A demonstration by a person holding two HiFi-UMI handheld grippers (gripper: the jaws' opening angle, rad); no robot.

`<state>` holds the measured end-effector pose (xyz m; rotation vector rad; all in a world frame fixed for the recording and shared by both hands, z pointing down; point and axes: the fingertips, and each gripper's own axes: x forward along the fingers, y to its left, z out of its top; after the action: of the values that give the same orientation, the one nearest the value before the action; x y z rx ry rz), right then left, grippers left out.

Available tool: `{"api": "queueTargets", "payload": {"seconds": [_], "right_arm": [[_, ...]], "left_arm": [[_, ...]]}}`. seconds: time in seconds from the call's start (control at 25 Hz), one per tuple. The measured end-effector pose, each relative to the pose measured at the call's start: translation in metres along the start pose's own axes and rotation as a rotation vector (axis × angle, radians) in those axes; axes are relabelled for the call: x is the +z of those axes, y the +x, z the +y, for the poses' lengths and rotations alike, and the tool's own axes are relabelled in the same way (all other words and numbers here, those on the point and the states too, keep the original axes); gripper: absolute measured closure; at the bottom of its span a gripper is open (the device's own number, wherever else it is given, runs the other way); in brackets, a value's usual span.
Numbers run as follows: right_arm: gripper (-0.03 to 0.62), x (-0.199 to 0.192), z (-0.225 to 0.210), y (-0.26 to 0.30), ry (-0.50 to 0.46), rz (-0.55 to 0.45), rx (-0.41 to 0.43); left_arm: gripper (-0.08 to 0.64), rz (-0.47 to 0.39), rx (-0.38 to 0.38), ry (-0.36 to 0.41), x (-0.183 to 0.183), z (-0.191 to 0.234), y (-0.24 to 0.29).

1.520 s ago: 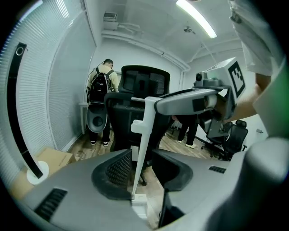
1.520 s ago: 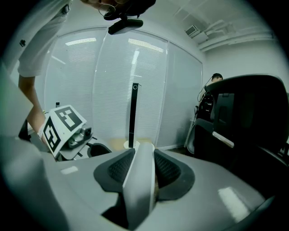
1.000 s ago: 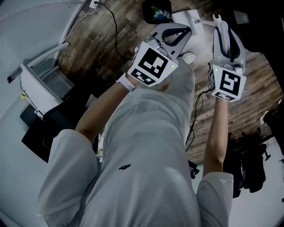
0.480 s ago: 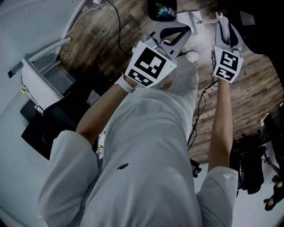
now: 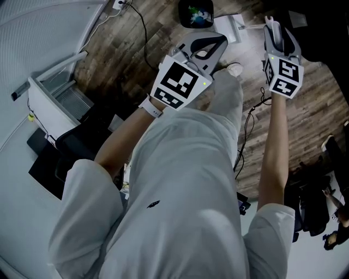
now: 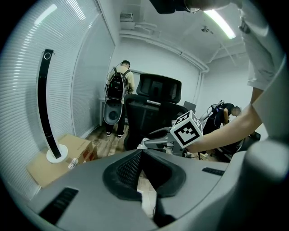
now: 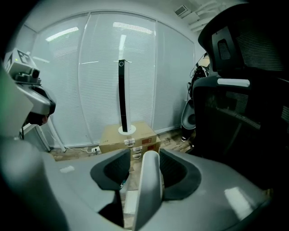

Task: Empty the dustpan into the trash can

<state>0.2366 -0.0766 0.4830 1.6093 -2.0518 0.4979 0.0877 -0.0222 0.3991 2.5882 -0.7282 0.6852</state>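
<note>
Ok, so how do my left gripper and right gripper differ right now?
The left gripper has its jaws together, while the right gripper has them apart, having just been opening. The left gripper holds nothing; the right gripper has a pale handle standing between its jaws. Both share the same grey build.

Office: swivel chair, window blinds

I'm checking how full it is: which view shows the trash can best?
The head view. It looks down into the open trash can at the picture's top edge, with colourful litter inside. Neither gripper view shows it.
</note>
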Motion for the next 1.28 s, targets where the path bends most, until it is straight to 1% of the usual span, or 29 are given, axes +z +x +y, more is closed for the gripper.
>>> {"api": "queueTargets", "payload": {"seconds": [0.24, 0.48, 1.0, 1.08, 1.12, 1.28], "right_arm": [[0.385, 0.017, -0.007, -0.018, -0.035, -0.003, -0.028], [0.385, 0.041, -0.009, -0.049, -0.032, -0.035, -0.049], [0.387, 0.084, 0.04, -0.141, -0.034, -0.102, 0.003], [0.408, 0.088, 0.048, -0.156, -0.025, -0.116, 0.008], [0.439, 0.09, 0.051, -0.163, -0.014, -0.123, 0.013], [0.524, 0.092, 0.061, -0.189, 0.008, -0.148, 0.023]], "left_arm": [[0.554, -0.017, -0.018, 0.0, 0.009, -0.011, -0.009], [0.554, -0.046, -0.01, -0.006, 0.024, -0.013, -0.025], [0.554, -0.103, 0.024, -0.008, 0.045, -0.004, -0.087], [0.554, -0.107, 0.025, -0.011, 0.049, -0.004, -0.098], [0.554, -0.109, 0.026, -0.011, 0.052, -0.003, -0.103], [0.554, -0.121, 0.038, -0.013, 0.061, -0.002, -0.121]]}}
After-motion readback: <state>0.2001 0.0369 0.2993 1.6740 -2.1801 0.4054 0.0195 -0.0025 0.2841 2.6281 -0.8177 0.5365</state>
